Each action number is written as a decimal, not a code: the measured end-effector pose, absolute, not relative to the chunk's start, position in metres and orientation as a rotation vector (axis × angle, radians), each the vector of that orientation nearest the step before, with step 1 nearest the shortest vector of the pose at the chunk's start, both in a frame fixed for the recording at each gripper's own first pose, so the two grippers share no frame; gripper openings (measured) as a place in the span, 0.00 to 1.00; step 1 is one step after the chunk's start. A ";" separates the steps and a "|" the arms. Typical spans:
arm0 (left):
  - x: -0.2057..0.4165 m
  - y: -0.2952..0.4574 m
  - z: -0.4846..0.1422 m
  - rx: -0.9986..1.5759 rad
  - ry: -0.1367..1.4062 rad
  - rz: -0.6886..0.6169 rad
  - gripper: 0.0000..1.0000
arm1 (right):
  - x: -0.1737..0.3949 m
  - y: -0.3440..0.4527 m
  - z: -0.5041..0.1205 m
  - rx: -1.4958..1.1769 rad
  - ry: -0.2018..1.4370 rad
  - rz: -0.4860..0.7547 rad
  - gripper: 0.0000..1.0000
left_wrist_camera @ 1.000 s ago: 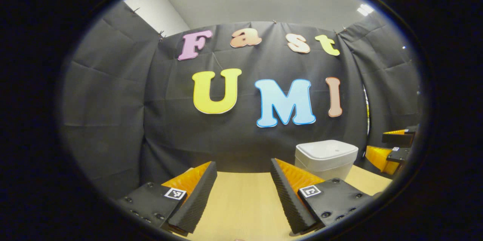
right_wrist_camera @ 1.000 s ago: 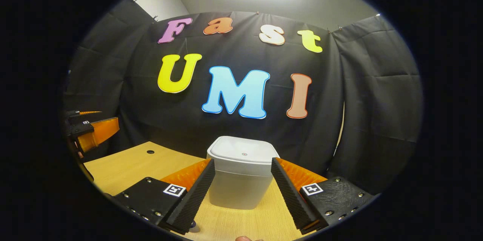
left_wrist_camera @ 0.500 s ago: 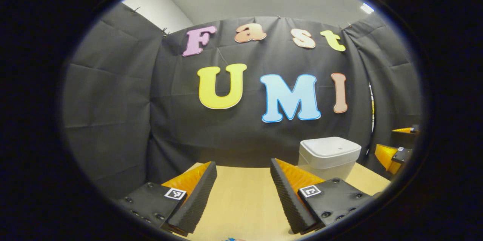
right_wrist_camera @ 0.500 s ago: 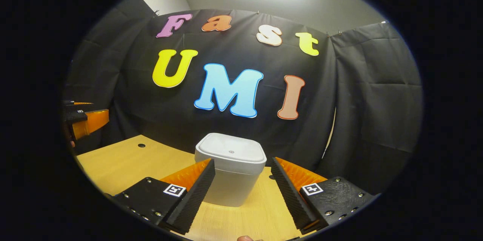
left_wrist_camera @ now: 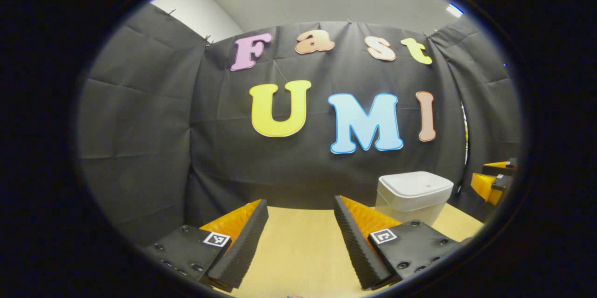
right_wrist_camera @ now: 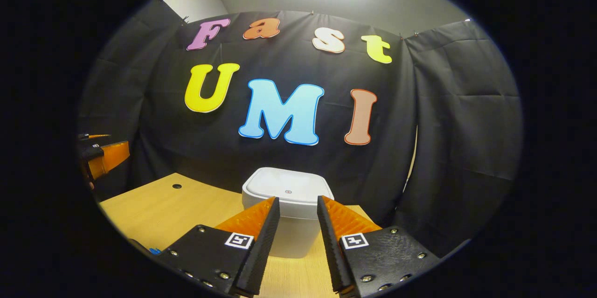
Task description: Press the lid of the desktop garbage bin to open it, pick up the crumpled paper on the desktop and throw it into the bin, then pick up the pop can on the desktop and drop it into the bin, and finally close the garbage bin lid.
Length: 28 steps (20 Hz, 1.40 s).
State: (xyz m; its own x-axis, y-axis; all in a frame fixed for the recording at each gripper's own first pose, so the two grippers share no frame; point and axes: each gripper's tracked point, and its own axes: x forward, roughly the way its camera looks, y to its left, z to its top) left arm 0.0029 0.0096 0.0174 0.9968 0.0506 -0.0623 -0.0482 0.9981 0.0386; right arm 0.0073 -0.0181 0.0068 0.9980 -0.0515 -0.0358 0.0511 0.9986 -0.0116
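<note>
A white garbage bin [right_wrist_camera: 288,211] with its lid [right_wrist_camera: 288,189] closed is seen on the wooden desktop [right_wrist_camera: 154,207], just ahead of the right gripper [right_wrist_camera: 298,207], whose 2 fingers are narrowed with nothing between them. The left gripper [left_wrist_camera: 301,209] is held wide, empty, the bin to its right.

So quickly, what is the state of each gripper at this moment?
Left gripper: open, holding nothing.
Right gripper: partly closed, a gap between its fingers, holding nothing, pointed at the garbage bin.

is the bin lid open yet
No, in the right gripper view the flat white lid sits closed on the white plastic desktop bin, beyond the right hand-held gripper.
</note>
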 end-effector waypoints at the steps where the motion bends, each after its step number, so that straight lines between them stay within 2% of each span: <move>1: 0.004 0.010 0.017 0.039 0.064 0.047 0.95 | 0.010 -0.016 0.005 -0.015 0.036 -0.047 0.54; 3: 0.005 0.009 0.018 0.035 0.060 0.046 0.96 | 0.017 -0.016 0.009 -0.020 0.025 -0.062 0.53; 4: 0.005 0.010 0.017 0.034 0.062 0.047 0.94 | 0.016 -0.015 0.010 -0.017 0.020 -0.058 0.34; 6: 0.006 0.013 0.015 0.033 0.063 0.050 0.91 | 0.020 -0.017 0.007 -0.017 0.026 -0.068 0.34; 7: 0.005 0.013 0.017 0.035 0.062 0.053 0.91 | 0.024 -0.027 0.015 -0.011 0.016 -0.112 0.33; 8: 0.006 0.015 0.017 0.038 0.062 0.058 0.92 | 0.025 -0.026 0.010 0.012 0.013 -0.094 0.04; 16: 0.009 0.019 0.014 0.036 0.067 0.072 0.91 | 0.045 -0.024 0.006 0.049 0.016 -0.056 0.01; 23: 0.008 0.020 0.011 0.035 0.082 0.082 0.95 | 0.084 -0.014 -0.004 -0.025 0.039 -0.010 0.01; 26: 0.007 0.019 0.008 0.027 0.090 0.084 0.92 | 0.106 -0.018 -0.017 0.009 0.084 -0.006 0.01; 28: 0.008 0.019 0.004 0.018 0.098 0.080 0.96 | 0.119 -0.017 -0.023 0.023 0.107 -0.001 0.01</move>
State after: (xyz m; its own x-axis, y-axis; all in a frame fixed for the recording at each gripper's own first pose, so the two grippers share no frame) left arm 0.0076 0.0185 0.0041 0.9920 0.0803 -0.0970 -0.0786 0.9967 0.0214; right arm 0.1188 -0.0165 -0.0234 0.9943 0.0004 -0.1066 0.0020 0.9997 0.0227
